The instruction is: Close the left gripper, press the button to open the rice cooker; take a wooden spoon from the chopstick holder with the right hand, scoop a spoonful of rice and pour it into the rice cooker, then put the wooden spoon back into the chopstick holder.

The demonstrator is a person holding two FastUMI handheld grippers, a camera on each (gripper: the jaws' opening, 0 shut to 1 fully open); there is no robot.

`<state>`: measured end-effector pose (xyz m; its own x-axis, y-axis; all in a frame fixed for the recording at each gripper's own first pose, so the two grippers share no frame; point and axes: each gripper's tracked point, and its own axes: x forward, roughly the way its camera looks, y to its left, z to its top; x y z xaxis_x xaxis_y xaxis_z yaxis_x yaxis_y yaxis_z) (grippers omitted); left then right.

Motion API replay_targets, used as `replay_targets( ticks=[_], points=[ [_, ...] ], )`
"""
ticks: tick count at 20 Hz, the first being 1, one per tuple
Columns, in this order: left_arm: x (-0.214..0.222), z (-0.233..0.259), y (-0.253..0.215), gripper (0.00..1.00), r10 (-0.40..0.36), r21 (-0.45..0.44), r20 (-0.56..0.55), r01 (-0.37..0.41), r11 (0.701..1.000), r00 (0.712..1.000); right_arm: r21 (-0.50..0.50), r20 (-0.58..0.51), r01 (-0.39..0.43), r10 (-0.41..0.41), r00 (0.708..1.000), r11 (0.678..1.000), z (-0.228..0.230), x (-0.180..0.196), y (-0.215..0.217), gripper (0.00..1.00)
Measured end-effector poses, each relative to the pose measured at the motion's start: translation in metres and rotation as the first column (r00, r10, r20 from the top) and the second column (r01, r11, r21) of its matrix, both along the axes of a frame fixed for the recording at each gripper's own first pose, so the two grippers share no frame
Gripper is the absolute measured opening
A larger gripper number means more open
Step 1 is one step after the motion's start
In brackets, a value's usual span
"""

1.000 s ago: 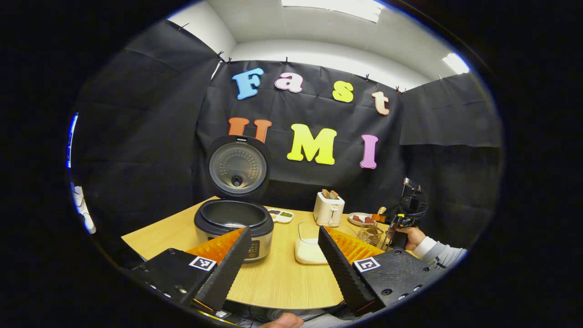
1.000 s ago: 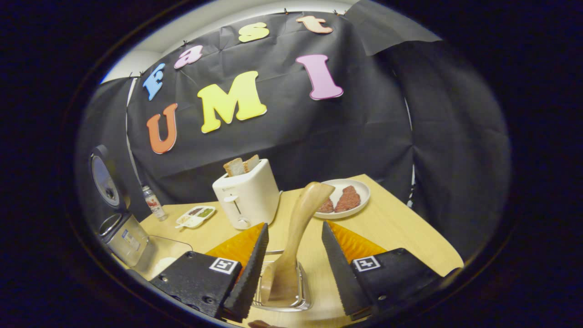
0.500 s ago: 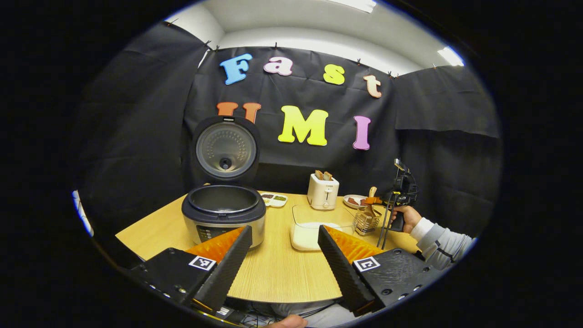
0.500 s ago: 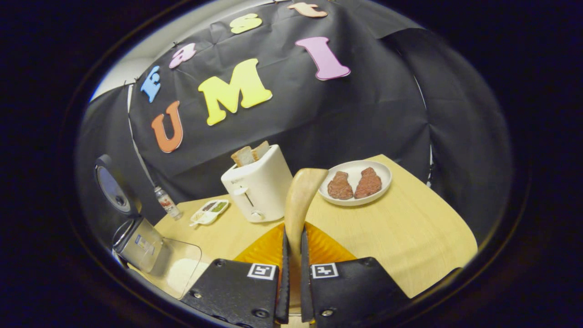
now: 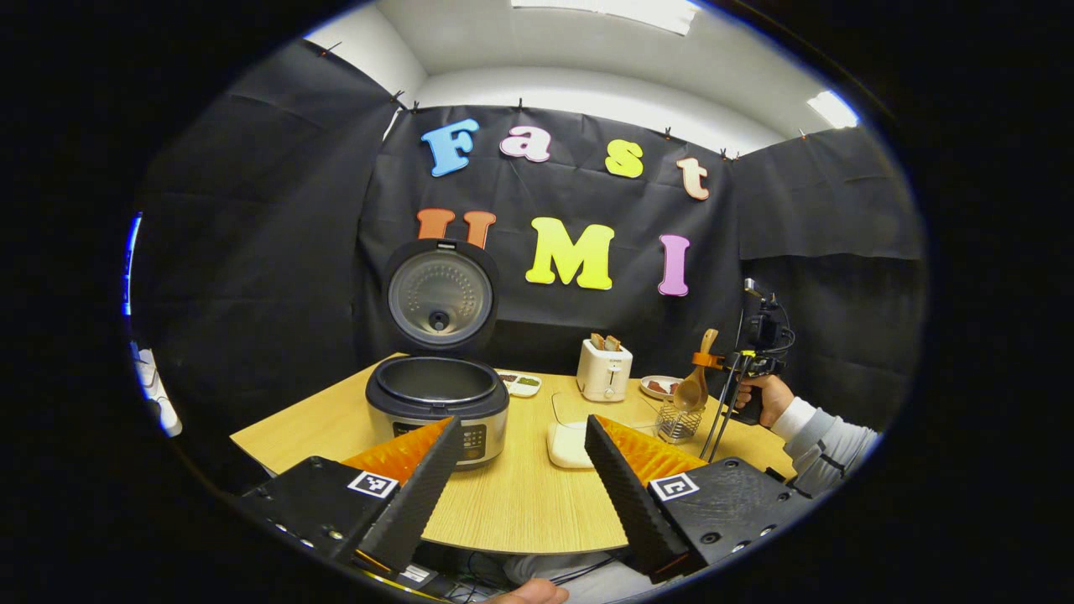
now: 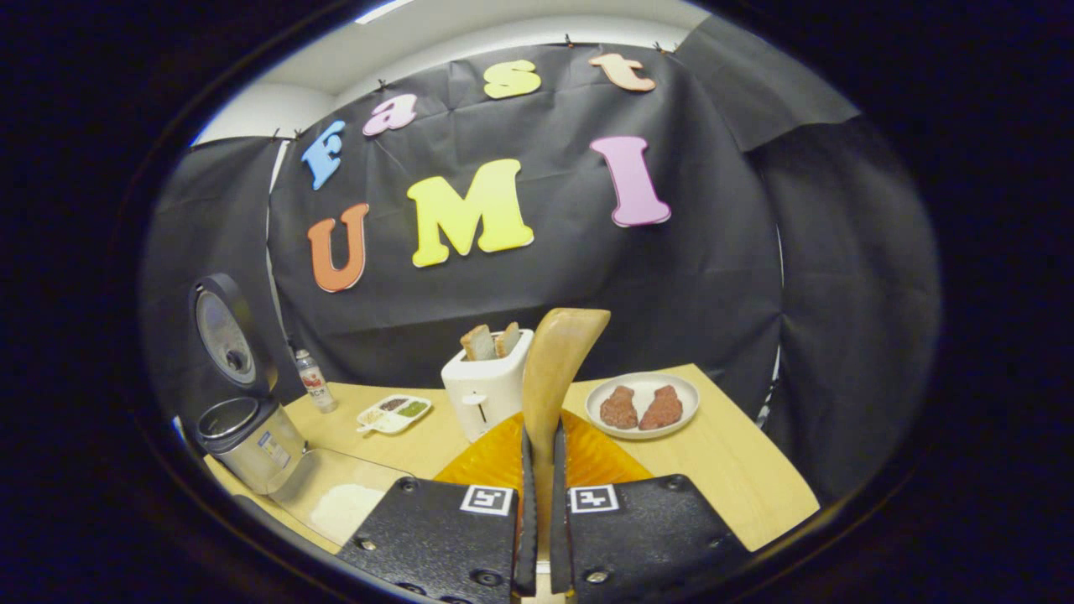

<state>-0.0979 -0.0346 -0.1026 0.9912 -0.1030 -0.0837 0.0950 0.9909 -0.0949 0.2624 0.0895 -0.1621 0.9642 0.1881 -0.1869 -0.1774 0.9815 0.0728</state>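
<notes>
Right gripper view: my right gripper point(image 6: 538, 512) pinches the wooden spoon point(image 6: 550, 377) by its handle, bowl above the chopstick holder point(image 5: 676, 421); my left gripper point(image 5: 520, 478) is spread. Risk: such a thin pinch may twist while scooping rice point(image 6: 346, 506).

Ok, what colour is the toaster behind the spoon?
White or cream toaster, clearest in the right gripper view.

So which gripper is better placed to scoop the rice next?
The right gripper: its fingers are shut on the wooden spoon, lifted above the chopstick holder, beside the rice container. The left gripper is open, empty, back at the table's near edge.
</notes>
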Motion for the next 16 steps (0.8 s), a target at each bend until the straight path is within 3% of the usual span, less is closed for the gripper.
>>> replay_targets(
  ticks=[7,12,16],
  points=[
    [-0.011,-0.004,0.003,0.94,-0.005,0.017,0.003,0.005,1.0,1.0,-0.093,0.104,-0.076,0.085,0.991,0.993,0.048,-0.034,0.065,0.11],
    [-0.02,0.0,0.004,0.94,-0.038,-0.048,0.0,0.038,0.998,0.999,-0.157,0.121,-0.141,0.161,0.98,0.977,0.037,-0.048,0.119,0.11],
    [-0.022,-0.004,0.018,0.94,-0.014,-0.051,0.0,0.014,0.999,1.0,-0.147,0.095,-0.213,0.229,0.969,0.966,0.008,-0.057,0.168,0.12]
  ],
)
